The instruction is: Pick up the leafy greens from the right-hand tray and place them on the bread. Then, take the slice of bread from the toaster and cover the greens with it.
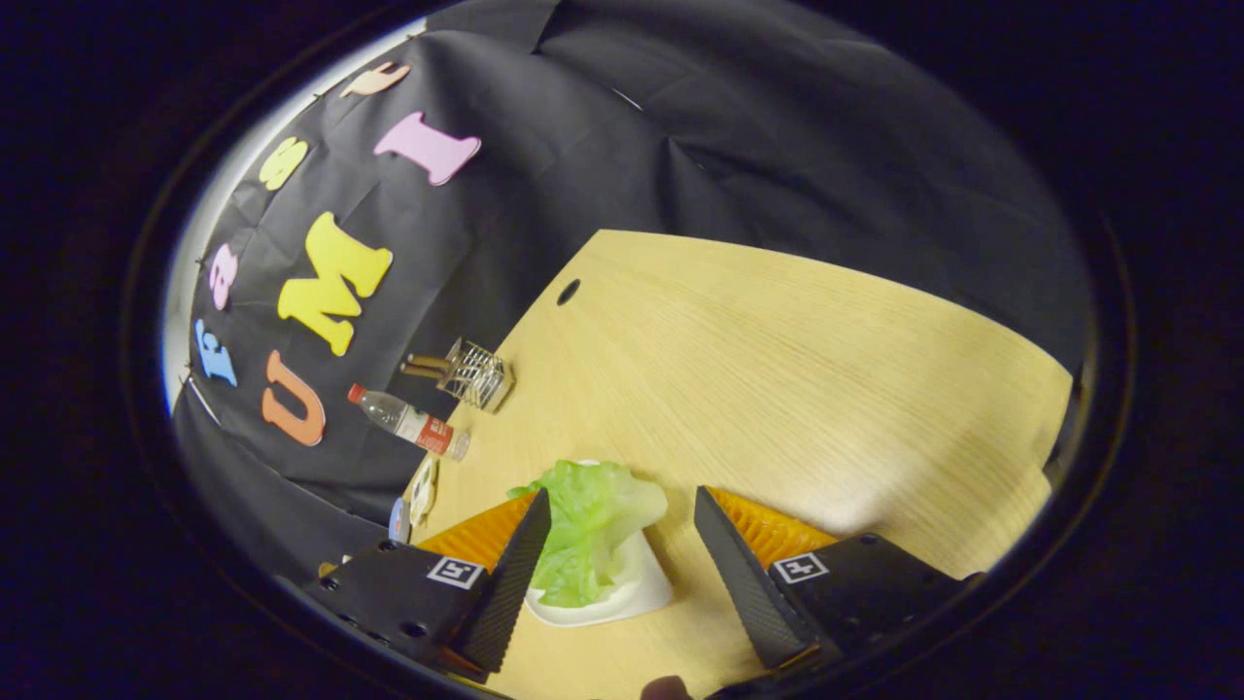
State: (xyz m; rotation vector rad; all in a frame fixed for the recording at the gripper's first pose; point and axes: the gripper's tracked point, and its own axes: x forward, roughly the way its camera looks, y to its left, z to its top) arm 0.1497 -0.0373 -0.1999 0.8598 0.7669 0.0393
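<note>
Pale green leafy greens lie on a small white tray on the wooden table. My gripper is open, with wide room between its fingers. The left finger overlaps the greens' left side, and the right finger stands well apart to the right of the tray. The greens sit between the fingers, toward the left one, and neither finger presses on them. The view is tilted.
A wire mesh holder and a clear plastic bottle with a red cap stand at the table's far left edge by the black cloth wall. A small round hole marks the tabletop, which stretches wide beyond the fingers.
</note>
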